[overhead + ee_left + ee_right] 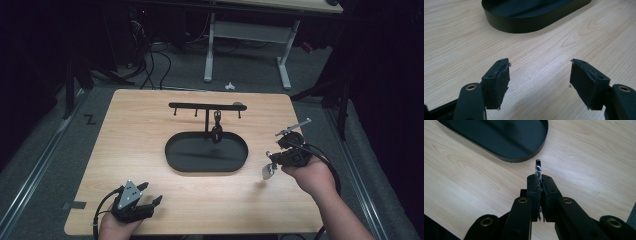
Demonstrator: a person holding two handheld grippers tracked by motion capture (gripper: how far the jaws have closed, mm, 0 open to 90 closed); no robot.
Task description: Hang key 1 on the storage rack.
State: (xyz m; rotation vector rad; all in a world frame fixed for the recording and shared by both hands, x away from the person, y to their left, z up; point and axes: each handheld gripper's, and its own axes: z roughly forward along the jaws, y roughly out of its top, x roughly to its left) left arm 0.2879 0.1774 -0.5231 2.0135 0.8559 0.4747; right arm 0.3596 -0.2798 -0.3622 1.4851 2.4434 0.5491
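beside the black tray [206, 161] (oval), a hook rack [207, 107].

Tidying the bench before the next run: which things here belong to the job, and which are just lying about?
In the job:
- black hook stand with its oval tray
- shiny metal piece, clamped in the right tool
- left tool, open

Lying about:
- small white object on the floor
- floor cables
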